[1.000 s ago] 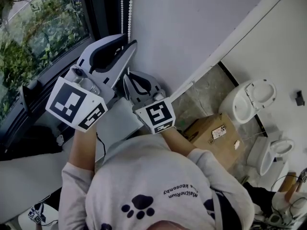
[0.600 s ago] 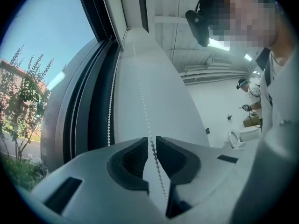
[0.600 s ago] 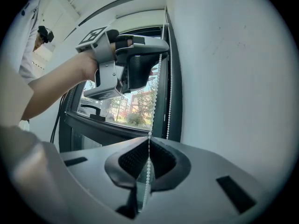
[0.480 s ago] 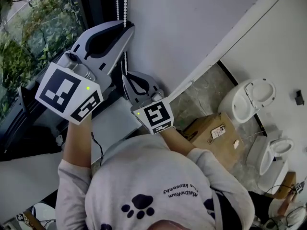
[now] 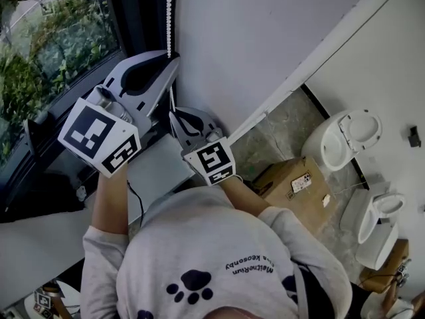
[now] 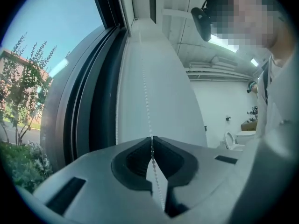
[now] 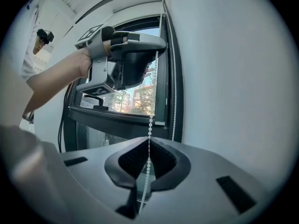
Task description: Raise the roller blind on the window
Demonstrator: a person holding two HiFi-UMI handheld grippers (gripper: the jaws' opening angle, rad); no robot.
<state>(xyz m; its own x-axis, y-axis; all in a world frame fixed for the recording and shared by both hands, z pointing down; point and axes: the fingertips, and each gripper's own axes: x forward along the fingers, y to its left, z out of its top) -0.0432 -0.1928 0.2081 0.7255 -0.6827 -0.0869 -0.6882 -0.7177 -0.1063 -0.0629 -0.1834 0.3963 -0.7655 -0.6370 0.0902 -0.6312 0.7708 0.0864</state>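
We hold 2 grippers, each with jaws clamped together on the same 1 strand of bead chain point(image 7: 150, 120), left gripper point(image 6: 152, 141) above right gripper point(image 7: 149, 143). The chain's 2 strands hang between window point(image 5: 60, 38) and white wall point(image 5: 265, 32).

- grey mottled floor point(image 5: 284, 133) along the wall's foot
- cardboard box point(image 5: 297, 188) standing on it
- white toilet point(image 5: 348, 138) just beyond the box
- second toilet point(image 5: 373, 212) beside the box

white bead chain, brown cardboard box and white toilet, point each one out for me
white bead chain point(image 7: 150, 125), right gripper view, on the beads of the nearer strand
brown cardboard box point(image 5: 292, 198), head view, on its top face
white toilet point(image 5: 345, 141), head view, on its top surface
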